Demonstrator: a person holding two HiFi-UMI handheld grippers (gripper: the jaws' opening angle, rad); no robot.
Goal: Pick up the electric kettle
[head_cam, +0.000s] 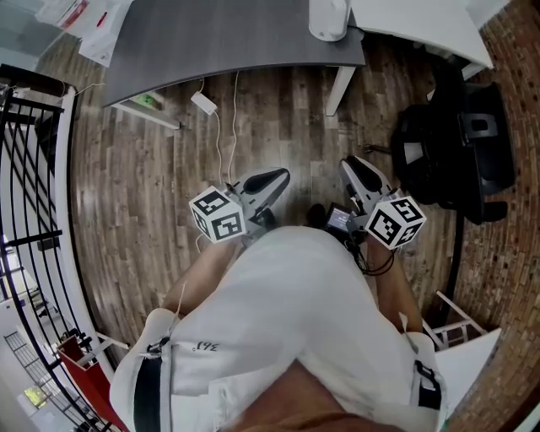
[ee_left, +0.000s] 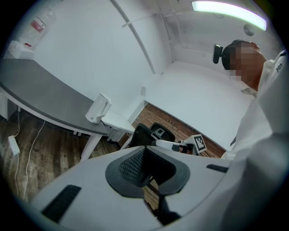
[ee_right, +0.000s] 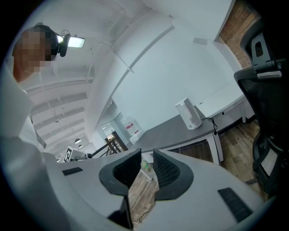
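Neither has reached the electric kettle (head_cam: pixel 329 18) on the desk (head_cam: pixel 236 42). Left gripper (ee_left: pixel 144 164) is closed; right gripper (ee_right: pixel 146 167) is slightly parted and empty.

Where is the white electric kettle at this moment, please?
In the head view the kettle stands at the top edge, on the right end of the grey desk, beside the white desk.

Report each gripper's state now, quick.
Left gripper: closed, holding nothing.
Right gripper: partly open and empty; the white electric kettle stands far off on the grey desk.
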